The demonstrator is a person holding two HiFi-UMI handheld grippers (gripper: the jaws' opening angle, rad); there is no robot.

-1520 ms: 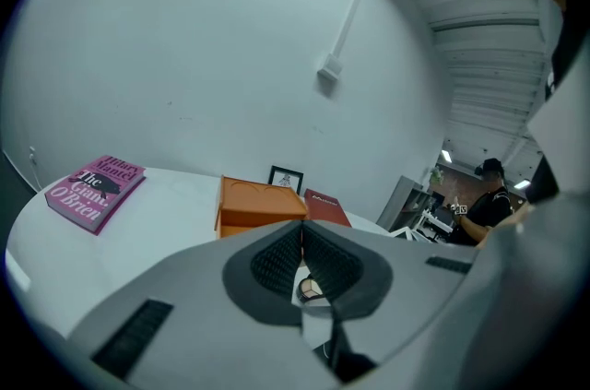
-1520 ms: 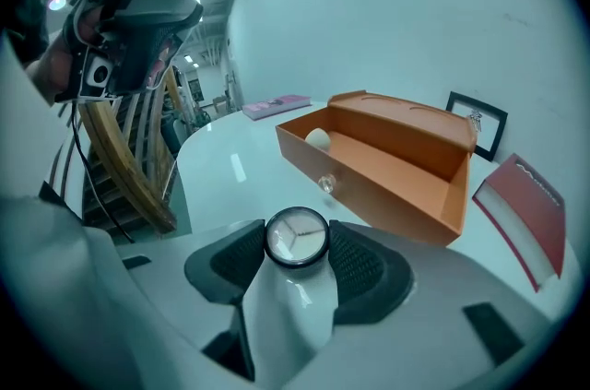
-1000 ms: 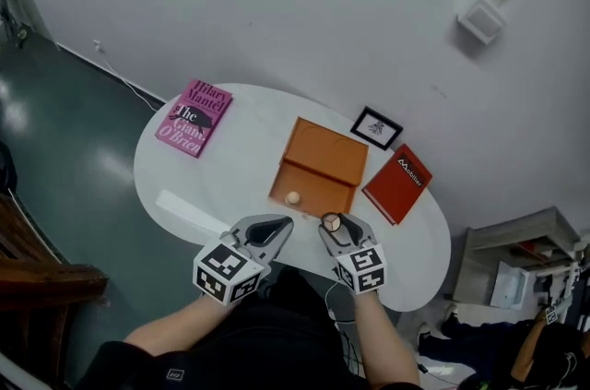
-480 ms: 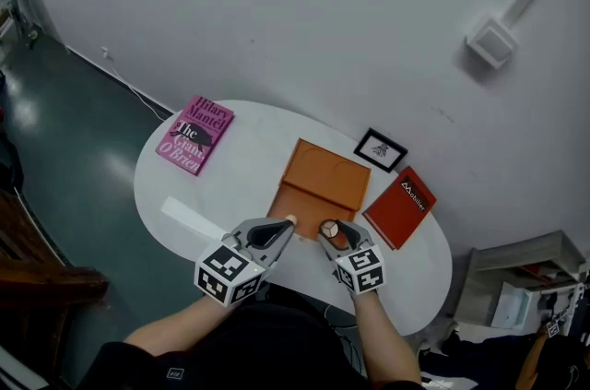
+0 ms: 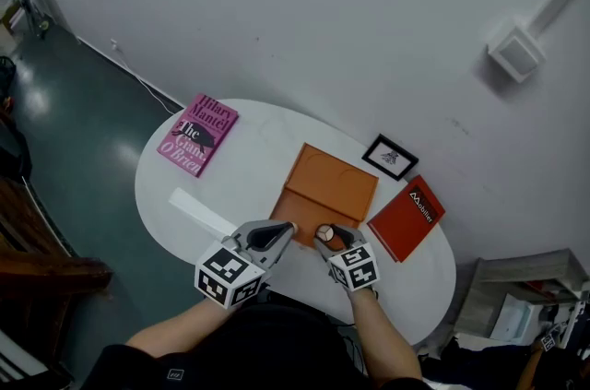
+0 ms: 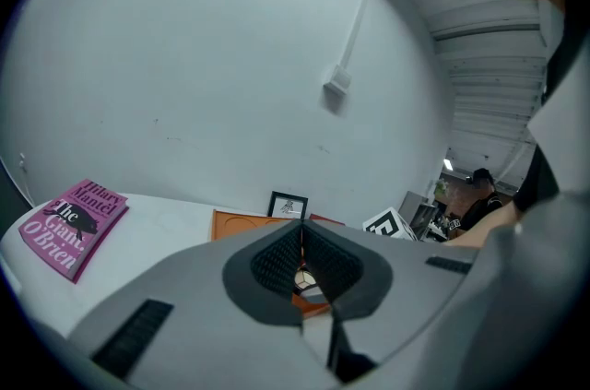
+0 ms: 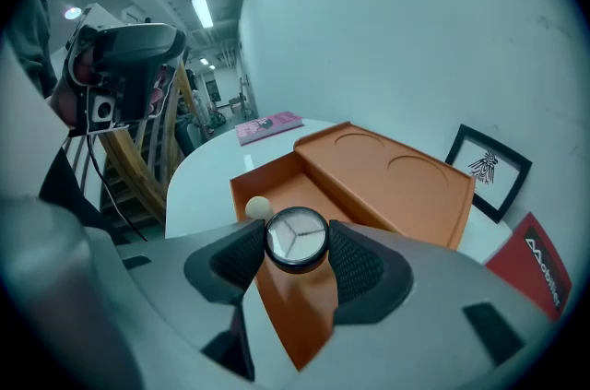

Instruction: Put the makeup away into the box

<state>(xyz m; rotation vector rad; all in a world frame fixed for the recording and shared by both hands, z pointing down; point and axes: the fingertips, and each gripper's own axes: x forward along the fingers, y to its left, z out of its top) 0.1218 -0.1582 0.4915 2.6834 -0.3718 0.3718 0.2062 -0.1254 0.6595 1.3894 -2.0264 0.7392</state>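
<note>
The right claw (image 5: 324, 235) pinched a round black-rimmed compact (image 7: 296, 240) over the near edge of the orange box (image 5: 334, 181). The left claw (image 5: 279, 231), pressed together and empty, hovered just beside it. Bare counter (image 5: 244, 171) lay open left of the box, while a red book (image 5: 406, 218) crowded its right edge. Only the right gripper view showed a beige ball (image 7: 258, 207), perhaps a sponge, in the box's tray.

Orange box (image 5: 327, 185), pink book (image 5: 196, 135), red book (image 5: 407, 219)

Head view high, steeply down, gripper views low, close — all share box (image 5: 332, 181)
</note>
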